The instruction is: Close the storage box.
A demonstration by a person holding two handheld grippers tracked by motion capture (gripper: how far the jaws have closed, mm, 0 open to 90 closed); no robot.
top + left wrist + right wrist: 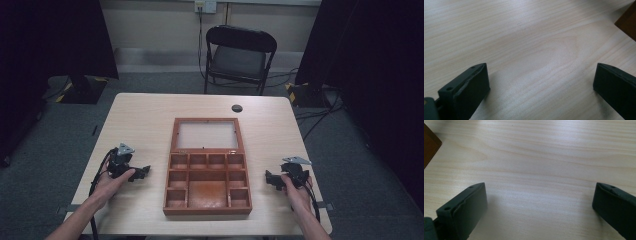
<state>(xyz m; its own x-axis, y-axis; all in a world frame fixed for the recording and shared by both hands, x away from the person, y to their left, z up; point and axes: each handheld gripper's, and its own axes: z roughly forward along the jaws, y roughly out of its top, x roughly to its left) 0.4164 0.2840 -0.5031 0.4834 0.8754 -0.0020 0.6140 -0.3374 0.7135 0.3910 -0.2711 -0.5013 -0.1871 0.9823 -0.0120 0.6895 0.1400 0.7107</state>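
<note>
Resting on the pale wooden worktop [145, 115], the left claw [145, 171] sits at the lower left of the high view, held in a hand [111, 181]; the right claw [268, 178] sits at the lower right, in the other hand [296, 192]. Both point inward toward the wooden box [207, 182], lying in the lower middle of the frame between them, apart from each. Box is open: lid [206, 135] laid back flat toward the top of the frame, compartments empty. In the left gripper view, jaws stand wide with bare worktop between; box corner [627, 22] at the upper right edge. In the right gripper view, jaws likewise wide, nothing between; box corner [430, 143] at the upper left. Folding chair [240, 55] beyond the worktop, top centre.
</note>
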